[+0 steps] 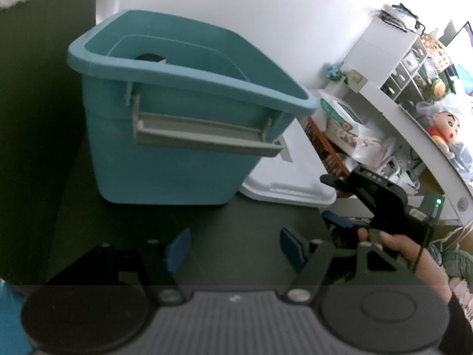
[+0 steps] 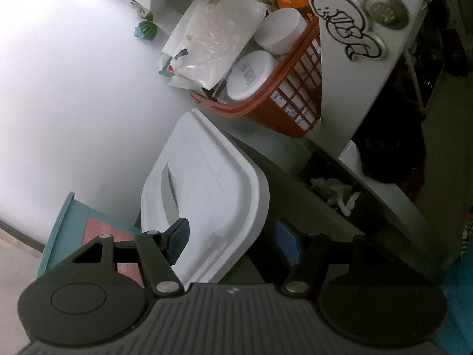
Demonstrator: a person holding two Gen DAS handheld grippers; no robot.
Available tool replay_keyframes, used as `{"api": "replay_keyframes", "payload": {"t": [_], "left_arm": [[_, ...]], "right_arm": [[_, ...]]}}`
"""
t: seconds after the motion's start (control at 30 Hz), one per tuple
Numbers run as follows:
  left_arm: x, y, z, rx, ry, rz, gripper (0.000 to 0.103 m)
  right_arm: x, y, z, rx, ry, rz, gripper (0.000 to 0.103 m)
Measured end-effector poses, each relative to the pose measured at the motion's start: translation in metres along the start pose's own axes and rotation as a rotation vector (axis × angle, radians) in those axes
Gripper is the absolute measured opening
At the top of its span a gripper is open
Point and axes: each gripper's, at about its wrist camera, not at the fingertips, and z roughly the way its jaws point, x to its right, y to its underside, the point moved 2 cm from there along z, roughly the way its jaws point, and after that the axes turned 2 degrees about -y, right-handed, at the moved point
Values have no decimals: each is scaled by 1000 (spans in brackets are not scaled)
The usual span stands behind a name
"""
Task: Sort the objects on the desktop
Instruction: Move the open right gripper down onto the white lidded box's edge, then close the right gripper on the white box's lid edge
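A teal storage bin [image 1: 165, 136] with a grey handle stands on the dark green surface in the left wrist view; a dark object [image 1: 150, 58] shows just over its rim. Its white lid [image 2: 207, 195] leans beside it and also shows in the left wrist view [image 1: 283, 183]. My left gripper [image 1: 233, 250] is open and empty, in front of the bin. My right gripper [image 2: 233, 241] is open and empty, its fingers on either side of the lid's lower corner. The right gripper also shows in the left wrist view [image 1: 381, 204], held in a hand.
An orange basket [image 2: 275, 100] with white jars and plastic bags stands behind the lid. A white shelf unit [image 1: 393, 68] with toys and clutter fills the right. The teal bin's corner [image 2: 68, 224] shows at the lower left of the right wrist view. A white wall stands behind.
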Motion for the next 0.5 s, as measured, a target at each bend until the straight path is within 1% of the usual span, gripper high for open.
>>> {"api": "replay_keyframes", "payload": {"t": [0.03, 0.1, 0.13, 0.17, 0.3, 0.5], "left_arm": [[0, 0, 0, 0, 0, -1, 70], [-1, 0, -1, 2, 1, -4, 70], [-1, -1, -2, 4, 0, -4, 70], [-1, -2, -3, 7, -1, -4, 70], [-1, -3, -5, 10, -2, -5, 70], [6, -1, -7, 6, 1, 16, 70]], "right_arm": [[1, 0, 0, 5, -3, 6, 68], [2, 0, 0, 6, -7, 16, 58], [3, 0, 1, 3, -4, 22, 55], [4, 0, 2, 0, -1, 28, 46], [6, -1, 1, -3, -15, 57, 42], [7, 1, -3, -5, -7, 64, 41]]}}
